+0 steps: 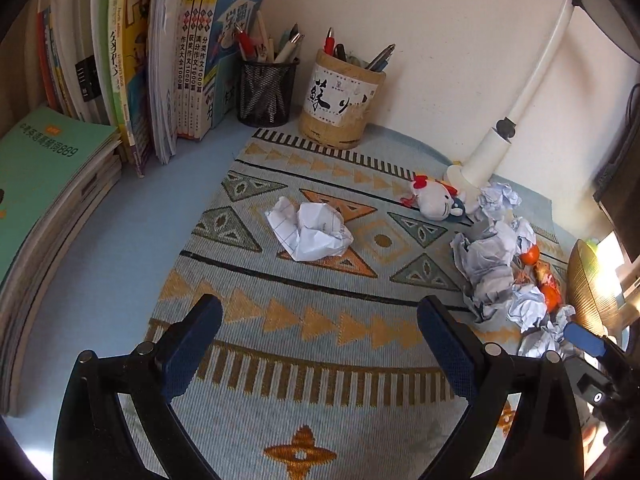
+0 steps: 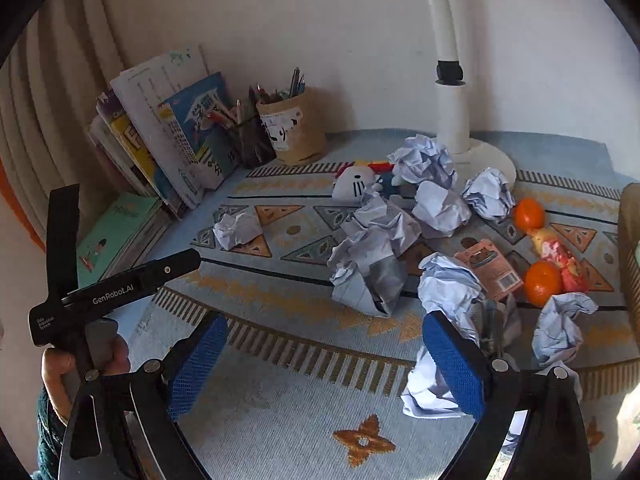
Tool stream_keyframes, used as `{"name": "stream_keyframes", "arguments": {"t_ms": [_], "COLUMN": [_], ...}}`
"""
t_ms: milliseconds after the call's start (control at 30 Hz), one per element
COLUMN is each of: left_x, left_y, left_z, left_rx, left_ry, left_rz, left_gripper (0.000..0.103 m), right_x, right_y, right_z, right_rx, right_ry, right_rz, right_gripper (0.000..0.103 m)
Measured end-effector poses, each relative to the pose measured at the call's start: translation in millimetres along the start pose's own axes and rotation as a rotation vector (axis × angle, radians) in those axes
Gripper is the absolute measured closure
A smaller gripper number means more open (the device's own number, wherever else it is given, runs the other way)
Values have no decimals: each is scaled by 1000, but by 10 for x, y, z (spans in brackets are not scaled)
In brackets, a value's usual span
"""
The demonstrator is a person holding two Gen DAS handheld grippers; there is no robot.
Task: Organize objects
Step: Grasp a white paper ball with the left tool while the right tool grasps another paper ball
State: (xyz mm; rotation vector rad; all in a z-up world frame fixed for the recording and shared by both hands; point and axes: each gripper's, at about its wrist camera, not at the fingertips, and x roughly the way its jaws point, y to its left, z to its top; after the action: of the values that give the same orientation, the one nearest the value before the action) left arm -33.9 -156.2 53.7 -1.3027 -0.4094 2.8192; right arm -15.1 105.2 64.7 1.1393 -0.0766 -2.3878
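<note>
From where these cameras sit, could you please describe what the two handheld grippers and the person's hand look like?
The left gripper and the right gripper each have black arms with silver rivets and blue textured fingers. The left gripper's body reads "GenRobot.AI" in white. The hand on it is bare, with a dark green knitted cuff.

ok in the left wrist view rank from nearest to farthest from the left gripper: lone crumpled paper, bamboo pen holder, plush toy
1. lone crumpled paper, mat centre, ahead of the left gripper
2. plush toy, right, by the lamp base
3. bamboo pen holder, at the back wall
</note>
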Motion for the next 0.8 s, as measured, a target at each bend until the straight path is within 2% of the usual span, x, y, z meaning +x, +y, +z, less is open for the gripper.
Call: {"name": "stream_keyframes", "arguments": {"t_ms": [100, 233, 333, 433, 467, 533, 600, 800], "left_x": [274, 531, 662, 695, 708, 696, 626, 390], "left_y": [18, -16, 15, 48, 51, 52, 12, -95], "left_z": [154, 281, 322, 305, 305, 306, 295, 220], "left_rx": [-3, 29, 21, 9, 11, 14, 41, 71], "left_ry": [42, 40, 33, 16, 24, 17, -21, -126], "left_rz": [-3, 40, 42, 16, 12, -1, 3, 66], "left_gripper": [5, 5, 7, 28, 42, 50, 62, 62], "right_x": [381, 564, 717, 813, 825, 806, 799, 547], "right_y": [-9, -46, -101, -148, -152, -153, -167, -116], "right_z": [26, 104, 167, 160, 160, 174, 153, 88], "right_rx": [34, 21, 26, 20, 18, 18, 21, 14], "right_ry": [67, 59, 78, 35, 32, 14, 14, -70], "right_rz": [-100, -169, -165, -197, -209, -200, -212, -158], "right_gripper": [7, 7, 7, 10, 13, 38, 45, 48]}}
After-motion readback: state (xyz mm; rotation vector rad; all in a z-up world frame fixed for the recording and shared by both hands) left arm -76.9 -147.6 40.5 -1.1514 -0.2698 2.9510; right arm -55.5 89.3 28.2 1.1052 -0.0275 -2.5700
